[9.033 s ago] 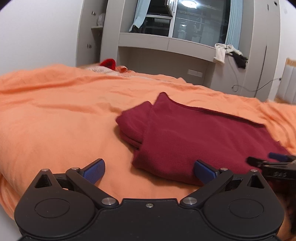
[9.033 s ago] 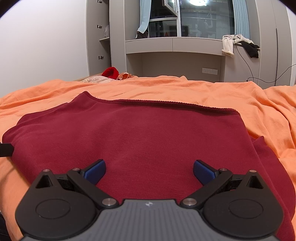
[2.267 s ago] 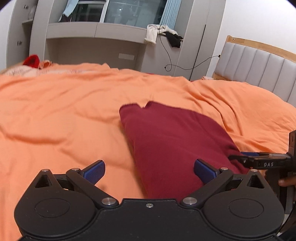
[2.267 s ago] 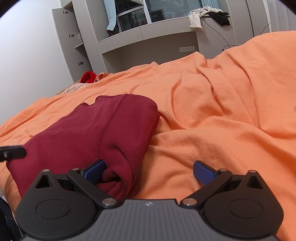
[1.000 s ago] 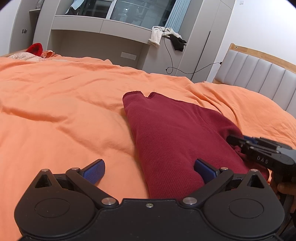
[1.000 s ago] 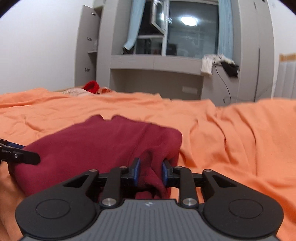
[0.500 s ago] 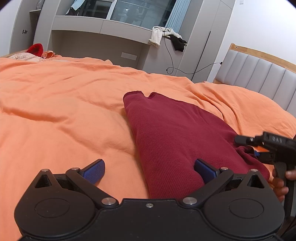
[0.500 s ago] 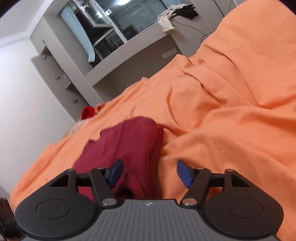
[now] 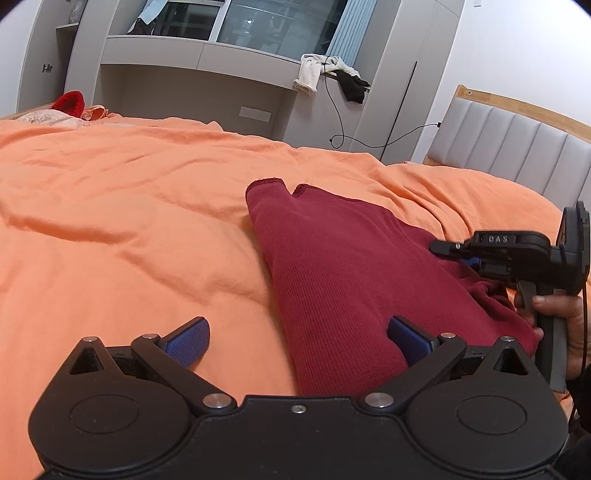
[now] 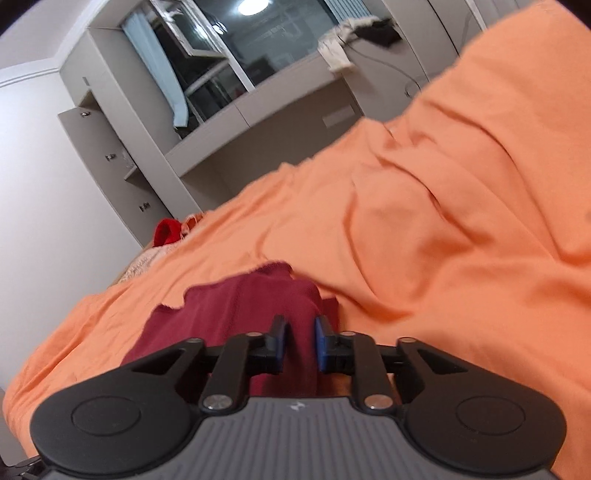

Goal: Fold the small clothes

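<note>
Motion blur softens the right hand-held gripper [image 10: 299, 341], jaws closing on the maroon garment [image 10: 236, 306].

A dark red ribbed garment [image 9: 343, 280] lies on a plain orange bedspread [image 9: 122, 206]. Both black grippers carry blue fingers [image 9: 188, 339]. Upper right, the headboard [image 9: 517, 155] is grey, framed in pale wood. Upper left, a bright red cloth [image 9: 70, 103].

Grey built-in cabinets [image 9: 207, 70], dark window [image 9: 258, 22]
</note>
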The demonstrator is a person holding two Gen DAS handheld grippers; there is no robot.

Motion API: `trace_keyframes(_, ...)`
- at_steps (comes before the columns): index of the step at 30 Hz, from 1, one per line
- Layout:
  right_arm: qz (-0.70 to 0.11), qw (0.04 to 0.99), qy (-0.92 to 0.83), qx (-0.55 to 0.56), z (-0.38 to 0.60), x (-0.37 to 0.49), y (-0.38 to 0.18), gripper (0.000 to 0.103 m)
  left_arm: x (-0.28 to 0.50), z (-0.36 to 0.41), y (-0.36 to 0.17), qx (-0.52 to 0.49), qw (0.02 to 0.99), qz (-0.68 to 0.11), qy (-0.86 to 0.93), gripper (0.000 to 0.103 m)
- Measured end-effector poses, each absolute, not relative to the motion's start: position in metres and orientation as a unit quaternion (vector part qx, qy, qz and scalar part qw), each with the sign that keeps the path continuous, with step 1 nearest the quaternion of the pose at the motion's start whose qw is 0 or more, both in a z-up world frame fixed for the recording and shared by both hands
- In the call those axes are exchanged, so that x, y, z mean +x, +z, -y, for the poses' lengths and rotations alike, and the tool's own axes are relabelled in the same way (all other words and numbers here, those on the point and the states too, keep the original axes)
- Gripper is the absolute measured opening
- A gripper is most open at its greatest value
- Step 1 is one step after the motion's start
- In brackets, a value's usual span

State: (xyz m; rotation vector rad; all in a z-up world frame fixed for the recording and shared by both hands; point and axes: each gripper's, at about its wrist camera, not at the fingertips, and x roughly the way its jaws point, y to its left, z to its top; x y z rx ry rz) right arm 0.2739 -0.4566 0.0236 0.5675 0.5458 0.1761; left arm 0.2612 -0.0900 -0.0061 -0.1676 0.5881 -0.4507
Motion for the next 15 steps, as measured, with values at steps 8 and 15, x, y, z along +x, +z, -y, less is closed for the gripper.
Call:
trace_keyframes(8,-0.317,0.875,0.145,0.337,0.467,0.249,0.013,0.077,0.260,0.092,-0.006,-0.081,0.930,-0.287,-0.215,0.103)
trace_keyframes(15,-0.317,0.851,0.148,0.392,0.471,0.253,-0.002,0.090,0.260,0.091,-0.006,-0.083,0.930,-0.287,-0.215,0.103)
